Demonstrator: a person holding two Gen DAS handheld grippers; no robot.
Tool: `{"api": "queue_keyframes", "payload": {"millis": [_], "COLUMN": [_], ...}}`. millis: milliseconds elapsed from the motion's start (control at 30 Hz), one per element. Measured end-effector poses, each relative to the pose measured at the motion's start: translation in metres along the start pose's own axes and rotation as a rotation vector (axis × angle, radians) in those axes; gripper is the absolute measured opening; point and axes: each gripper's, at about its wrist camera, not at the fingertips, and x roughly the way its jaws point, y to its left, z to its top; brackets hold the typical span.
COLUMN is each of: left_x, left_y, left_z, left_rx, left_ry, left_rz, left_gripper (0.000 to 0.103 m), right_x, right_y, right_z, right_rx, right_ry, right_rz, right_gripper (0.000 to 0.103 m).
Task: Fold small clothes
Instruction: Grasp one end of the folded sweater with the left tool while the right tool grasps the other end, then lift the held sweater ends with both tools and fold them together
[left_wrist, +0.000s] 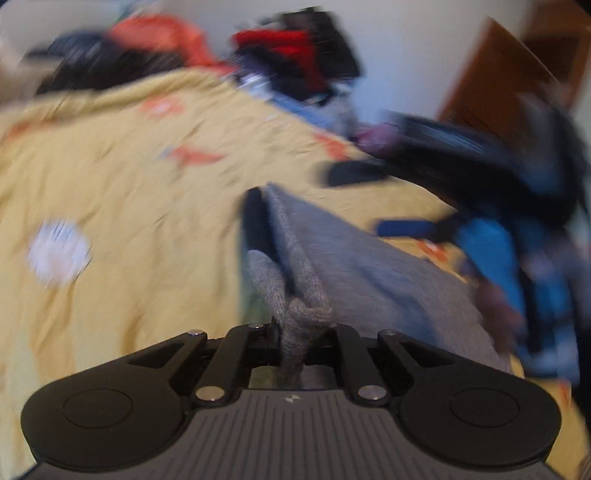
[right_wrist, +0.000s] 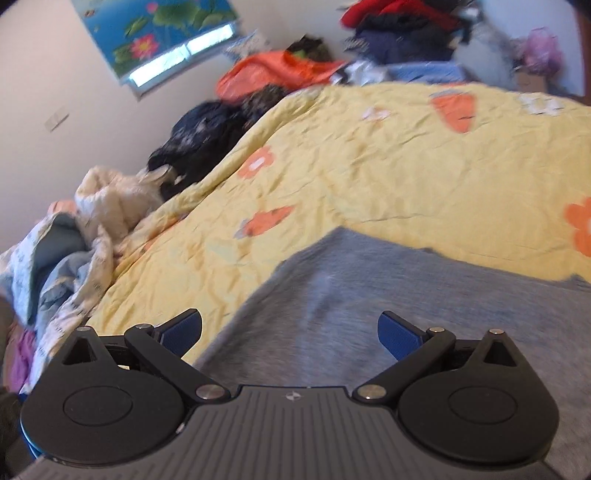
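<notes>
A grey knit garment (left_wrist: 369, 266) lies on a yellow quilt (left_wrist: 110, 184) with orange and white prints. My left gripper (left_wrist: 295, 295) is shut on a bunched edge of the grey garment, which stretches away to the right. The left view is motion blurred. In the right wrist view the same grey garment (right_wrist: 406, 295) lies flat on the quilt (right_wrist: 369, 166). My right gripper (right_wrist: 290, 328) is open and empty just above the garment, its blue pads (right_wrist: 181, 332) spread wide. The right gripper also shows in the left wrist view (left_wrist: 369, 199), open.
Piles of clothes line the far edge of the bed: orange (right_wrist: 273, 70), red and dark (right_wrist: 399, 26), black (right_wrist: 199, 144), cream (right_wrist: 110, 199). A light blue patterned blanket (right_wrist: 55, 258) lies at the left. A poster (right_wrist: 159, 33) hangs on the wall.
</notes>
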Motion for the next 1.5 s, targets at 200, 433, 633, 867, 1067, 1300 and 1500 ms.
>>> {"api": "queue_keyframes", "payload": {"millis": [200, 433, 633, 867, 1067, 1300, 1500], "left_x": [0.01, 0.011, 0.009, 0.006, 0.002, 0.01, 0.033], "left_y": [-0.031, -0.028, -0.032, -0.045, -0.081, -0.151, -0.209], "left_z": [-0.01, -0.015, -0.014, -0.011, -0.005, -0.012, -0.043], "left_rx": [0.139, 0.131, 0.138, 0.185, 0.253, 0.366, 0.458], "left_ry": [0.012, 0.017, 0.019, 0.004, -0.021, -0.023, 0.062], "left_rz": [-0.026, -0.035, -0.035, -0.041, -0.116, -0.275, -0.385], "left_gripper": [0.007, 0.007, 0.007, 0.006, 0.006, 0.006, 0.006], "right_x": [0.058, 0.086, 0.091, 0.084, 0.03, -0.067, -0.134], "right_y": [0.018, 0.023, 0.018, 0.006, -0.024, -0.104, -0.187], "right_z": [0.033, 0.031, 0.035, 0.033, 0.04, 0.028, -0.017], "right_rx": [-0.014, -0.081, -0.061, -0.105, -0.066, 0.059, 0.187], "right_ry": [0.249, 0.361, 0.363, 0.3, 0.174, 0.002, -0.088], "right_rz": [0.007, -0.063, -0.056, -0.115, -0.043, -0.019, -0.055], "right_gripper": [0.089, 0.085, 0.084, 0.018, 0.017, 0.017, 0.017]}}
